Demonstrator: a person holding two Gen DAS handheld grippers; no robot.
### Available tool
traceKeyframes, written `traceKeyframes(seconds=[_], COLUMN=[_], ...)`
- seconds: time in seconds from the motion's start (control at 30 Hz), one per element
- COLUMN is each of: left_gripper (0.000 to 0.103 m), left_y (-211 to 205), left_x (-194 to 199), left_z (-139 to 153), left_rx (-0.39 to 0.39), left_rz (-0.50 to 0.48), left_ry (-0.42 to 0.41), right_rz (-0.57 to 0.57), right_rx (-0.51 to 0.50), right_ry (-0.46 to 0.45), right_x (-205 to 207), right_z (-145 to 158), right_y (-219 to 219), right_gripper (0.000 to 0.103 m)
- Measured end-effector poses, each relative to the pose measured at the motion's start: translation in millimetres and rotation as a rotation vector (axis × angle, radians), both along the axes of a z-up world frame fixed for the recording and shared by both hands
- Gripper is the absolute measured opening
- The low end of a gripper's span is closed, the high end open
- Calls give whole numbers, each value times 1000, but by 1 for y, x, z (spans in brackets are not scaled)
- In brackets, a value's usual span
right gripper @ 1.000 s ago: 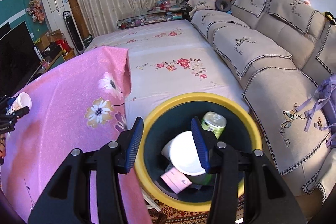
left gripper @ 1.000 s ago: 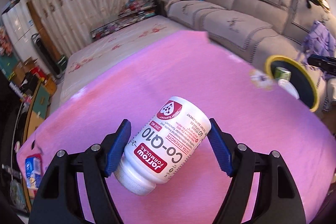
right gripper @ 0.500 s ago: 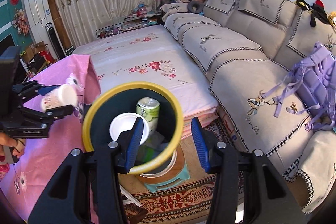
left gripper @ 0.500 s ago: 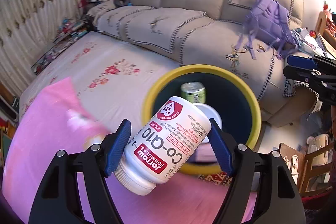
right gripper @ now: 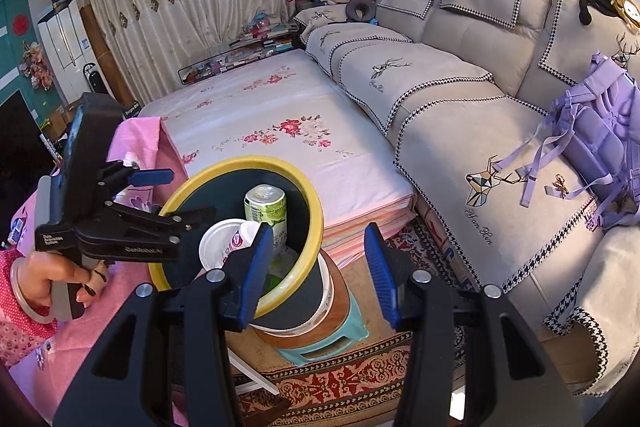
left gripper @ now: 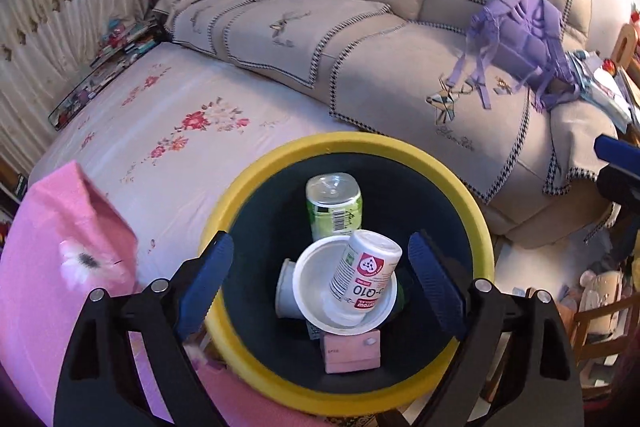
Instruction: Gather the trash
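Observation:
A yellow-rimmed dark bin (left gripper: 476, 223) (right gripper: 316, 227) holds trash. The white Co-Q10 bottle (left gripper: 366, 277) (right gripper: 242, 241) lies tilted in a white plate (left gripper: 316, 291), beside a green can (left gripper: 334, 205) (right gripper: 266, 209) and a pink box (left gripper: 352, 347). My left gripper (left gripper: 318, 267) is open and empty just above the bin; it also shows in the right wrist view (right gripper: 160, 197). My right gripper (right gripper: 318, 263) is open and empty, beside the bin's right rim, over the rug.
The pink flowered tablecloth (left gripper: 60, 267) lies left of the bin. A white flowered mattress (right gripper: 272, 115) and a grey sofa (right gripper: 460, 99) with a purple backpack (right gripper: 600, 131) stand behind. The bin rests on a teal stool (right gripper: 340, 339) on a patterned rug.
My left gripper opened and let go of the Co-Q10 bottle, which dropped into the bin onto the plate. The right gripper shifted right, off the bin.

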State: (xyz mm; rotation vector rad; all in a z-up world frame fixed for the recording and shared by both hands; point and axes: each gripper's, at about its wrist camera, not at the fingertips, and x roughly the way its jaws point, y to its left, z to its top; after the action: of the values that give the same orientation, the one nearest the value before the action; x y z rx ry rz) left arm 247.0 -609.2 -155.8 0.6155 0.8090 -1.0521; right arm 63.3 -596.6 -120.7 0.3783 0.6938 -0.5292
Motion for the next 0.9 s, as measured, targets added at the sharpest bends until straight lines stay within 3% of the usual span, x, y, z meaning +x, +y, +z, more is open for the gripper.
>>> traceKeyframes(seconds=[0.2, 0.43, 0.6, 0.7, 0.9], left_gripper=[98, 98, 98, 98, 98], left_y=[98, 240, 331, 375, 441], left_x=[3, -36, -79, -96, -132], left_z=[61, 115, 134, 141, 141], left_rx=[-162, -324, -380, -362, -361], left_rz=[174, 413, 563, 680, 836], left_ry=[-16, -95, -209, -257, -297], right_rz=[67, 189, 280, 320, 345], right_rx=[7, -15, -51, -74, -132], right_ry=[-10, -35, -68, -93, -128], right_x=[3, 10, 10, 5, -12], right_z=[2, 14, 31, 43, 63], right_y=[24, 81, 130, 156, 190], right_gripper=[45, 53, 57, 59, 66])
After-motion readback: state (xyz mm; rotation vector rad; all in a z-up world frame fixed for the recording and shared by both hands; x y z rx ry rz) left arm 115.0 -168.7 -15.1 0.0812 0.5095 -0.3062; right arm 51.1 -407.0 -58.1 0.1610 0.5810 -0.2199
